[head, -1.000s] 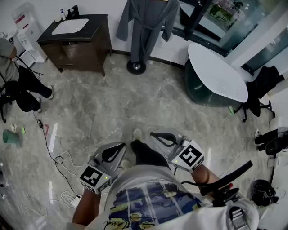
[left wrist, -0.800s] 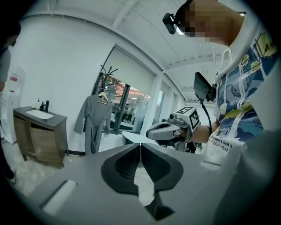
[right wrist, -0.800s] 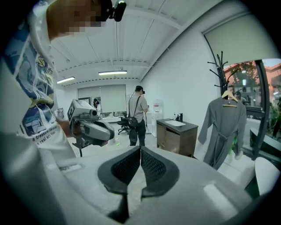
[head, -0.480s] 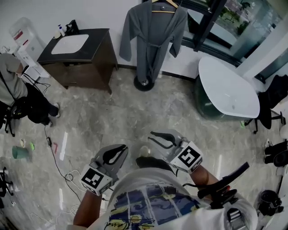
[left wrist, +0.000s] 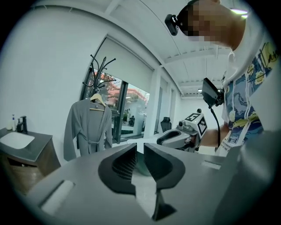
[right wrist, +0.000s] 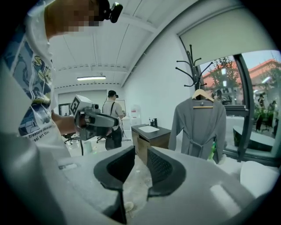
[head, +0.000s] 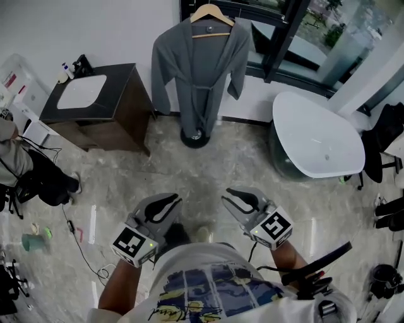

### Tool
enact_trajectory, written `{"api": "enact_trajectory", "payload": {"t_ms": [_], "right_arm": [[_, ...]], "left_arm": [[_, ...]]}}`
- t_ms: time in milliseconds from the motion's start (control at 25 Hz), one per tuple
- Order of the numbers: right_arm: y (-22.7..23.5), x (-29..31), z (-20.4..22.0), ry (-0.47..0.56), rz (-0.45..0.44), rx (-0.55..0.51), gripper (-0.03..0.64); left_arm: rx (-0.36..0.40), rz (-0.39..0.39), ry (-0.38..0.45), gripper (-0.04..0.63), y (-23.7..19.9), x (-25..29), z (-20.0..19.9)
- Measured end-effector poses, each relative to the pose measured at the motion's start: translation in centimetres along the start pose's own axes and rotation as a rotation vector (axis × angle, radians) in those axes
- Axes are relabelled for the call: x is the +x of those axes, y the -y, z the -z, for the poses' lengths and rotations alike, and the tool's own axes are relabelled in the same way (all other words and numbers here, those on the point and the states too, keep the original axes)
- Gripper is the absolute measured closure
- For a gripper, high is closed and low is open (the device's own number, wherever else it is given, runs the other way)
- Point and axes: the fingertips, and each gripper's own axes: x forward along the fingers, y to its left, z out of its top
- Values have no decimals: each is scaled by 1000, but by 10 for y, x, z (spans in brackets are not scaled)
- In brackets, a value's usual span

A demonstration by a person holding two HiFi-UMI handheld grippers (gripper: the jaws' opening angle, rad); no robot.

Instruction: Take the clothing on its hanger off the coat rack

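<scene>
A grey robe [head: 196, 69] hangs on a wooden hanger [head: 211, 14] from a black coat rack whose round base [head: 194, 135] stands on the floor by the far wall. Both grippers are held at waist height, well short of it. My left gripper [head: 166, 203] points toward the robe; its jaws are opening, with a narrow gap and nothing between them. My right gripper [head: 238, 197] is also opening, wider, and is empty. The left gripper view shows the robe [left wrist: 88, 127] beyond my left gripper [left wrist: 140, 151]. In the right gripper view the robe [right wrist: 199, 125] hangs past my right gripper [right wrist: 140, 156].
A dark vanity with a white sink [head: 95, 101] stands left of the rack, and a white bathtub [head: 319, 135] is to the right. A person [head: 25, 170] sits at far left. Cables [head: 82, 240] lie on the marble floor. A black chair [head: 385, 135] stands at the right edge.
The view has swung up and moved nearer the rack, so the whole robe and its hanger now show. Both grippers stay low in front of the body, and the right jaws have parted.
</scene>
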Motion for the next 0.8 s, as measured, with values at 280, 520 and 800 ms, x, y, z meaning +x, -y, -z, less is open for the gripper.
{"api": "enact_trajectory", "payload": {"t_ms": [280,520,800], "right_arm": [[69,4,8,-35,165,63,518],[125,15,-14,-14,323,97,508],[153,43,-21,10,463,177,508]], "left_arm": [[126,45,-23,478,-119,68,-45],[281,28,-22,399,-239,127,-127],[414,33,-45,325,-350,206,-202]]}}
